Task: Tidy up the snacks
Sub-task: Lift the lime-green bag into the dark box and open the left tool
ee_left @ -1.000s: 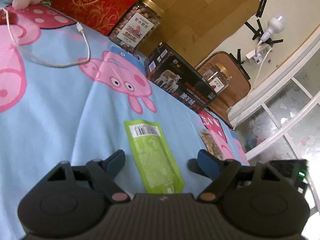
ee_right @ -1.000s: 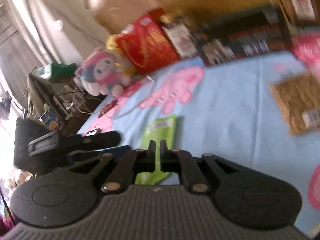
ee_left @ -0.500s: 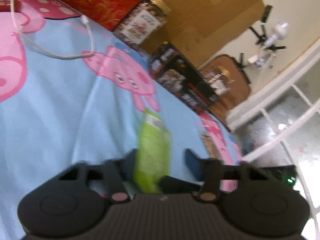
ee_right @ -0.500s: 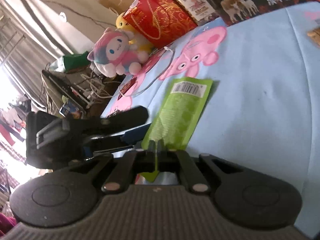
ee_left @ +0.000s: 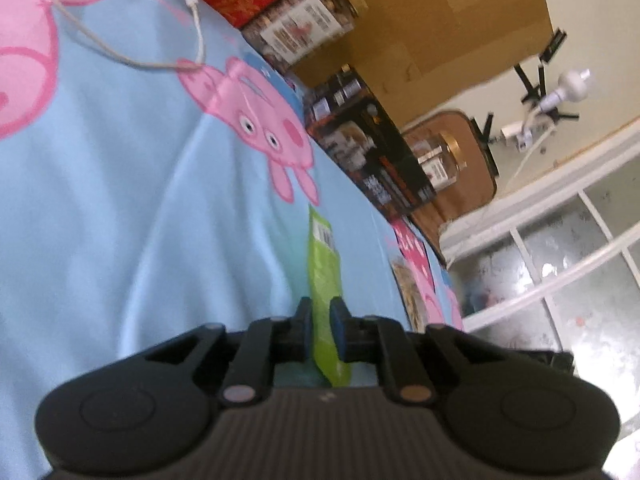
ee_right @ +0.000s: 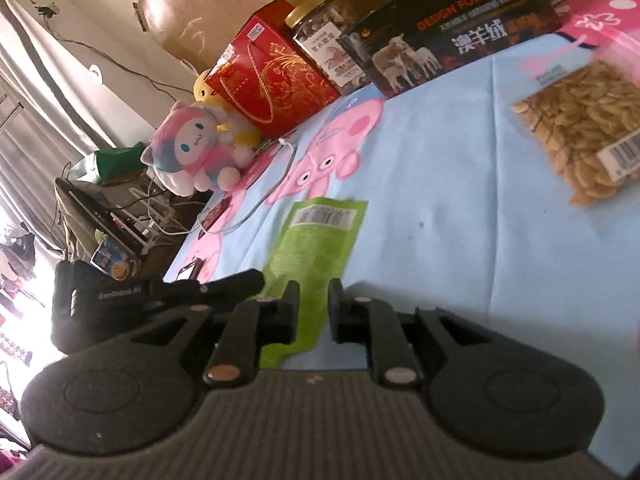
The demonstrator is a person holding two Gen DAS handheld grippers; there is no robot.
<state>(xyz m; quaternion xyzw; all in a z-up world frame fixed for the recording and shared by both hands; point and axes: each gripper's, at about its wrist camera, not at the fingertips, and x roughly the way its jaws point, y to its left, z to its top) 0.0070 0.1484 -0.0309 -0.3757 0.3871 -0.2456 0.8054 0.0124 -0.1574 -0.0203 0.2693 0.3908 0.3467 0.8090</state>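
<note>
**Operator:** Between the blue pads of the left gripper (ee_left: 321,322), what is held, and how does it lie?

**Technician:** The green snack pouch (ee_left: 325,280). The left jaws are pressed onto its near end, and the pouch stands on edge in the left wrist view, its long axis running straight forward from the jaws toward the black box (ee_left: 370,152). The barcode end points away. Whether the far end is touching the bed sheet (ee_left: 120,200) cannot be told.

**Operator:** State of the right gripper (ee_right: 314,300)?

**Technician:** Its jaws stand slightly apart, one finger on each side of the pouch's near corner. Contact with the film is not shown, so no grip is confirmed. Both grippers are at the same end of the pouch; the left one has it.

**Operator:** What else belongs to the task?

**Technician:** A clear bag of seeds (ee_right: 584,120) with a barcode label lies flat on the sheet, well apart, ahead and right of the right gripper.

**Operator:** Readable text?

**Technician:** The black box reads "DESIGN FOR MILAN", with large Chinese characters and a picture of sheep. The left gripper body reads "GenRobot.AI" in the right wrist view. The gold-lidded nut jar (ee_right: 328,36) and red gift box (ee_right: 272,76) carry labels too small to read.
</note>
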